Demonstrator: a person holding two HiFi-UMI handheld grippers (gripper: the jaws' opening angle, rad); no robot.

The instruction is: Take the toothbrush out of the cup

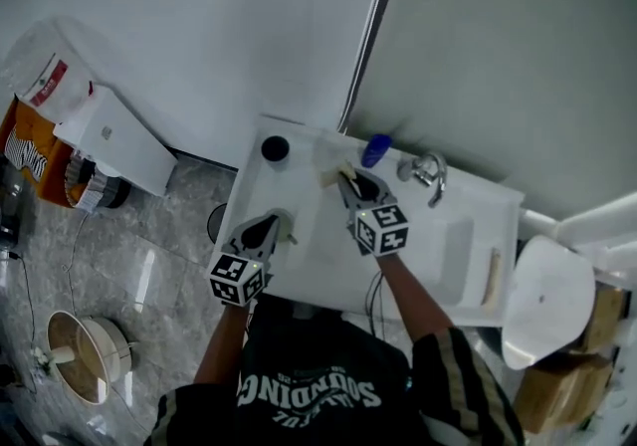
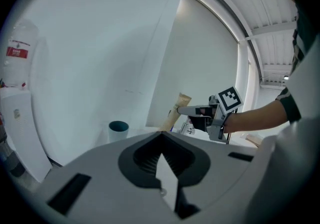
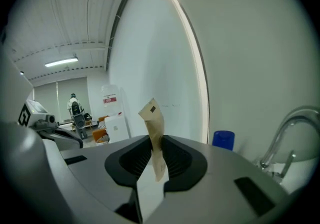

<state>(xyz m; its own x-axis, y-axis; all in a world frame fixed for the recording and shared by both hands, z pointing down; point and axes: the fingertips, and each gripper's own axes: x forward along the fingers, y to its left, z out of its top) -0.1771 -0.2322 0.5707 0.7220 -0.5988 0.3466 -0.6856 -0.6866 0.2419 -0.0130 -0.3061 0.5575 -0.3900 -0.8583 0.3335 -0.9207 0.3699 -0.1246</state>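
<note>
My right gripper (image 1: 344, 178) (image 3: 154, 140) is shut on a toothbrush in a tan paper wrapper (image 1: 331, 175) (image 3: 155, 128). The wrapper stands upright between the jaws, lifted above the white counter (image 1: 299, 255). The left gripper view shows the same wrapped toothbrush (image 2: 176, 110) held in the air. A blue cup (image 1: 375, 148) (image 3: 223, 139) stands behind it by the wall. At the counter's back left is a dark teal cup (image 1: 275, 148) (image 2: 118, 129). My left gripper (image 1: 271, 225) (image 2: 161, 135) hovers over the counter's left part, its jaws together with nothing between them.
A chrome faucet (image 1: 428, 172) (image 3: 285, 133) rises over the sink basin (image 1: 453, 240). A tan stick-like item (image 1: 491, 278) lies on the sink's right rim. A white bin (image 1: 114, 140) stands on the floor at left, and a white round-topped fixture (image 1: 542, 300) at right.
</note>
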